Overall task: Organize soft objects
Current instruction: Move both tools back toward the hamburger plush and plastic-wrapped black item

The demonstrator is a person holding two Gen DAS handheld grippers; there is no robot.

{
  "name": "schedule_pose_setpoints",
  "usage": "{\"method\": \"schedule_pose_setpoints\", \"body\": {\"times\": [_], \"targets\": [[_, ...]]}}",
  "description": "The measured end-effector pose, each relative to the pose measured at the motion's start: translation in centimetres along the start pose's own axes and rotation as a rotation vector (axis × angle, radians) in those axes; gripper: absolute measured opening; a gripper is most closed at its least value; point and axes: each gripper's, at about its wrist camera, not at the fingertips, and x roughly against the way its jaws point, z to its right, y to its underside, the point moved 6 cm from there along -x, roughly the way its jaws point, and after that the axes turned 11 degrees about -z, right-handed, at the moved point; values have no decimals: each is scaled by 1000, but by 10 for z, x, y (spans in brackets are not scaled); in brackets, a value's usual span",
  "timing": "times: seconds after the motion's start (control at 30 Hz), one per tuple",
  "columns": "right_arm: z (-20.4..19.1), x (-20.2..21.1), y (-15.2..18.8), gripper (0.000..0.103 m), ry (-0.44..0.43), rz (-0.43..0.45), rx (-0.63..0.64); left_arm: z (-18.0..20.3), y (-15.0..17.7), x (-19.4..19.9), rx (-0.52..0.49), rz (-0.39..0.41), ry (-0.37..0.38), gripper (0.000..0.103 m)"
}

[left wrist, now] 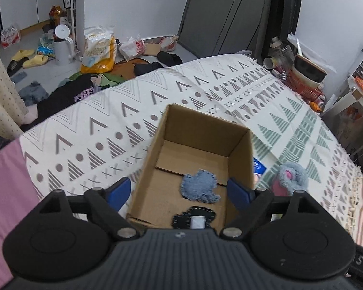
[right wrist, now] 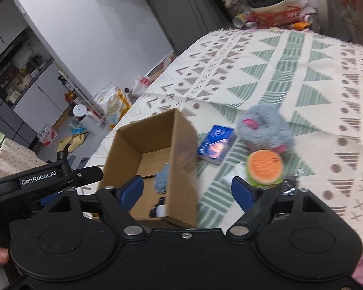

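An open cardboard box [left wrist: 240,154] [right wrist: 181,145] stands on the patterned bedspread [left wrist: 133,120]. Inside lie a blue denim patch [left wrist: 199,186] [right wrist: 162,178] and a black patch [left wrist: 193,218] [right wrist: 157,209]. A grey plush slipper [left wrist: 291,177] [right wrist: 266,126], a plush burger [right wrist: 265,166] and a blue packet [left wrist: 259,166] [right wrist: 216,142] lie right of the box. My left gripper [left wrist: 180,193] is open and empty above the box's near end. My right gripper [right wrist: 187,189] is open and empty over the box's right wall; the left gripper's body [right wrist: 43,180] shows beside it.
Left of the bed the floor holds clothes [left wrist: 67,91], bags [left wrist: 99,50], slippers [left wrist: 34,60] and a white kettle [left wrist: 63,46]. A cluttered stand with a red basket [left wrist: 302,84] [right wrist: 278,15] is beyond the bed's far right corner. A pink cloth [left wrist: 4,193] lies near left.
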Motion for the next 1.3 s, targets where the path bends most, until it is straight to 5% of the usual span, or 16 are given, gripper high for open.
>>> {"method": "schedule_pose_setpoints", "body": {"times": [0.3,0.37,0.77,1.3], "targets": [[39,30,7,96,25,47,-38,33,11,12,-31,26,22,86],[44,37,8,103,27,61,-35,44,14,15,-87,24,-24,86],[80,63,14,103,27,86,-67,87,35,28,-183,15,-1,86],[127,67,22,103,16,63,-134,134,54,26,-234,-7,44,100]]}}
